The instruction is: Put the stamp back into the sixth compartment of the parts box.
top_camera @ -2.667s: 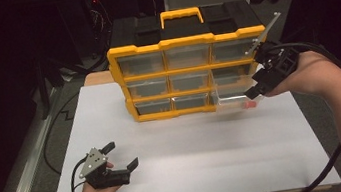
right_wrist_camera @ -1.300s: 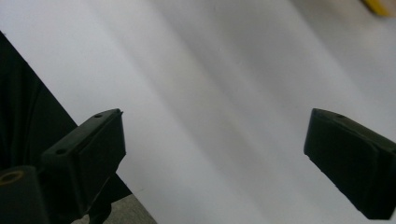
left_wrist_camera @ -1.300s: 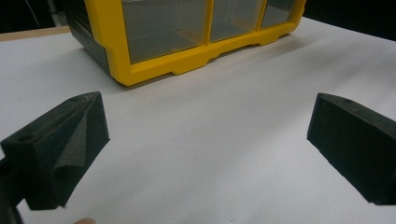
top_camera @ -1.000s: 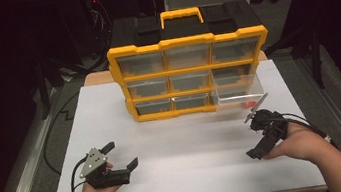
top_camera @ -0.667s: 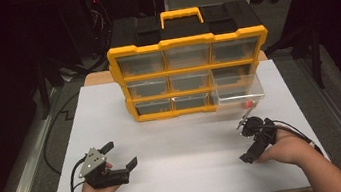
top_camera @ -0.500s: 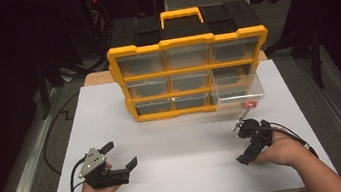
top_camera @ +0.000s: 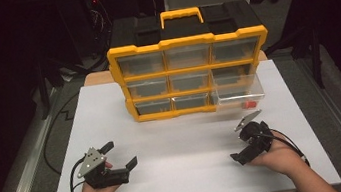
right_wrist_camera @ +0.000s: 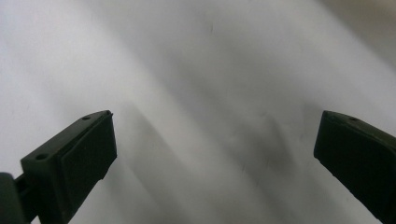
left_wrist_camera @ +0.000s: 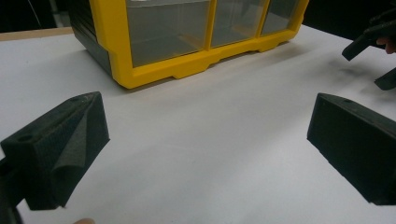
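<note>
Both tools idle, jaws apart, empty: left tool (top_camera: pixel 119 156), right tool (top_camera: pixel 244 142) near desk (top_camera: pixel 194 173) front edge. Clear drawer (top_camera: pixel 238 95) pulled out, organizer (top_camera: pixel 190 73) bottom-right. Light, slick, brittle plastic; pinch front lip.

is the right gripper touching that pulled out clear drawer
Apart. The high view shows bare white table between the right gripper and the open drawer; its fingers are spread, holding nothing.
</note>
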A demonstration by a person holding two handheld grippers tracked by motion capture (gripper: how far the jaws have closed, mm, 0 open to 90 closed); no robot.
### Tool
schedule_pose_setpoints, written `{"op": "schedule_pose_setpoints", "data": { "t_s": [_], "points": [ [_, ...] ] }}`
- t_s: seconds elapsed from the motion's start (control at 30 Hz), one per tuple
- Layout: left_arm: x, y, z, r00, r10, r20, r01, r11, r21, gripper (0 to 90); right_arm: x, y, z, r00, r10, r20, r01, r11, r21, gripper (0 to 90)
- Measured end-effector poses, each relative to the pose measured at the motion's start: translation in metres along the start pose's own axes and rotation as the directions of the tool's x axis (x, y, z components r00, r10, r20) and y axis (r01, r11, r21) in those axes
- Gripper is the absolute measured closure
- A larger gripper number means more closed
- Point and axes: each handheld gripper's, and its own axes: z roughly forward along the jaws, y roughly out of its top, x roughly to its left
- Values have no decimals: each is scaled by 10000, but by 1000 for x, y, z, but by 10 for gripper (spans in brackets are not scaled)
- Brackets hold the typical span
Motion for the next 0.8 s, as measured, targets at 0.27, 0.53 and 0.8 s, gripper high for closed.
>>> {"op": "schedule_pose_setpoints", "data": {
  "t_s": [0.27, 0.53, 0.8],
  "points": [
    [1, 0, -1, 9999, -128, -105, 129, 9999, 40, 2, 3, -7, 5, 9969, 791, 38, -764, 9734, -2160, 0],
    [3, 0, 0, 9995, -191, -233, 195, 9997, 156, 2, 3, -13, 2, 9905, 1363, -163, -1328, 9216, -3648, 0],
    [5, 1, 0, 9991, -269, -331, 276, 9994, 200, 2, 5, -21, -5, 9843, 1728, -347, -1658, 8413, -5145, 0]
  ]
}}
